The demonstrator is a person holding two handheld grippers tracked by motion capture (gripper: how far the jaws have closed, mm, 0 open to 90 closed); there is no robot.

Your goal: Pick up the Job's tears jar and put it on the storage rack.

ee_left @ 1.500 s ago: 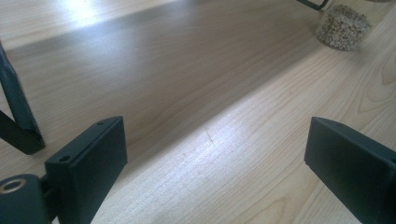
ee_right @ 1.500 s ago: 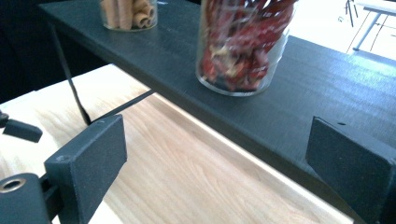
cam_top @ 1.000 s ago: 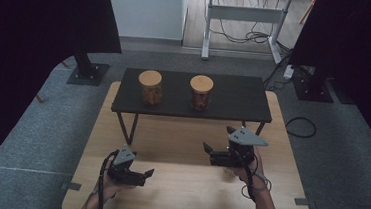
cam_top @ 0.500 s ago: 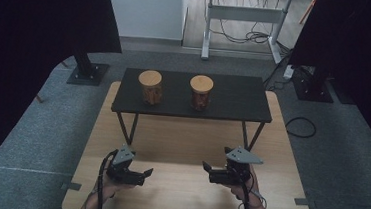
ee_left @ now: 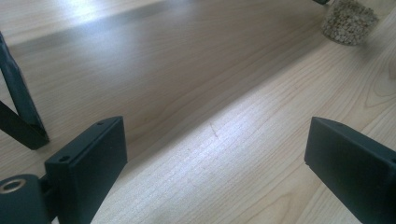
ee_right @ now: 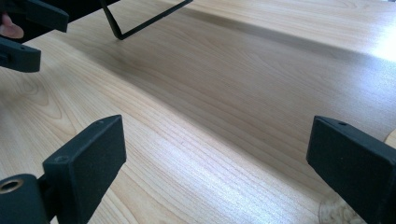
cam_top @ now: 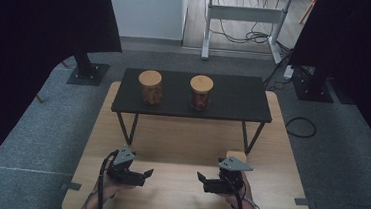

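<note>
While both jars [cam_top: 150,86] [cam_top: 200,91] stand untouched on the black shelf [cam_top: 234,96], left gripper [cam_top: 143,175] and right gripper [cam_top: 203,180] rest wide open, empty; nothing looks begun.

Bare wooden table [cam_top: 190,145] between and ahead of both grippers.
Black shelf [cam_top: 234,101] with two jars [cam_top: 151,86] blocks the far side; legs [cam_top: 127,127] flank the gap beneath.

A big wooden table [cam_top: 281,142] sits on grey carpet [cam_top: 46,133]. On it stands a small black table [cam_top: 234,96] with thin legs. Two jars with wooden lids stand on the black table, the left jar [cam_top: 150,87] and the right jar [cam_top: 200,92], near each other. Black curtains [cam_top: 29,22] hang at both sides. A desk frame [cam_top: 245,19] with cables stands far back.
</note>
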